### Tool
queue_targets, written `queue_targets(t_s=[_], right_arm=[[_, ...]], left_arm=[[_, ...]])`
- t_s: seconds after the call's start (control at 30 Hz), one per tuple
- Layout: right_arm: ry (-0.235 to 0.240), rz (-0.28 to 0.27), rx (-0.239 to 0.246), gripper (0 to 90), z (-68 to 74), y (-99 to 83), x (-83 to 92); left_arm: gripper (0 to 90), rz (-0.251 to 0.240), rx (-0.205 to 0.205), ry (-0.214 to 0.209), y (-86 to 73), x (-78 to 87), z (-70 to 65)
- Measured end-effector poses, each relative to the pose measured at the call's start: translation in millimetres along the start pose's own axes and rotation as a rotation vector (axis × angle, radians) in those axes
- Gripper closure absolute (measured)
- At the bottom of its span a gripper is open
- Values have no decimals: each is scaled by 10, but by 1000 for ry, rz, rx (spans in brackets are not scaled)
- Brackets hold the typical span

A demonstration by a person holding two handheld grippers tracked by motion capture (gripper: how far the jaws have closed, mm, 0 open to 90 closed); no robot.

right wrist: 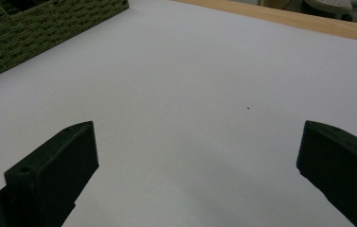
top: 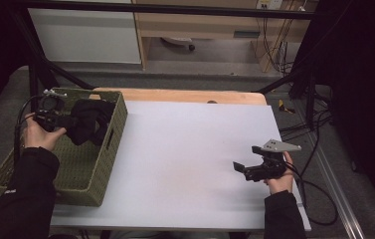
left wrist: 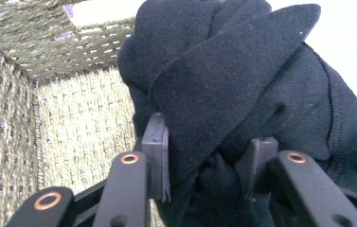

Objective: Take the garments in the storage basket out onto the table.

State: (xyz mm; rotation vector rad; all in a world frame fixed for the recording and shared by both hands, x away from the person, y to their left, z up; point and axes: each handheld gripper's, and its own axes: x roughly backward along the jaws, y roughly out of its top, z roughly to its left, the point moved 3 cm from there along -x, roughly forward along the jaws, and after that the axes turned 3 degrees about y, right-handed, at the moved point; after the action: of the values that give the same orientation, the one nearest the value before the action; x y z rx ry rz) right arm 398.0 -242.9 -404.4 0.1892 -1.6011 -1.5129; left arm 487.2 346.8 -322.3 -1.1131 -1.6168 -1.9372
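Observation:
A black knitted garment [top: 89, 121] hangs bunched over the green woven basket [top: 103, 164] at the table's left. My left gripper [top: 68, 121] is shut on it, held above the basket's inside. In the left gripper view the dark cloth [left wrist: 242, 90] is pinched between both jaws, with my left gripper [left wrist: 209, 161] over the woven basket wall [left wrist: 81, 127]. My right gripper [top: 242, 169] rests low over the white table at the right, jaws wide open. The right gripper view has my right gripper [right wrist: 197, 165] with nothing between its jaws.
The white tabletop [top: 185, 149] stretches between the basket and the right hand. A wooden strip [top: 190, 95] runs along the far edge. The basket's corner [right wrist: 48, 23] appears at the upper left of the right gripper view. Cables [top: 314, 149] hang off the table's right side.

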Motion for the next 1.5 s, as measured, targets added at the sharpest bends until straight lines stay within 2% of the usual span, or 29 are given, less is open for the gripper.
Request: queue_targets(t_s=[0.47,0.97,1.5], right_arm=[[-1,-1,0,3,-2,1,3],[-1,3,2,3,-1,-2,-1],[0,4,2,3,0,-2,-2]], left_arm=[[610,-15,-24,-22,7,221,-15],[608,-47,-15,-39,27,480,54],[608,-63,-35,-55,82,722,32]])
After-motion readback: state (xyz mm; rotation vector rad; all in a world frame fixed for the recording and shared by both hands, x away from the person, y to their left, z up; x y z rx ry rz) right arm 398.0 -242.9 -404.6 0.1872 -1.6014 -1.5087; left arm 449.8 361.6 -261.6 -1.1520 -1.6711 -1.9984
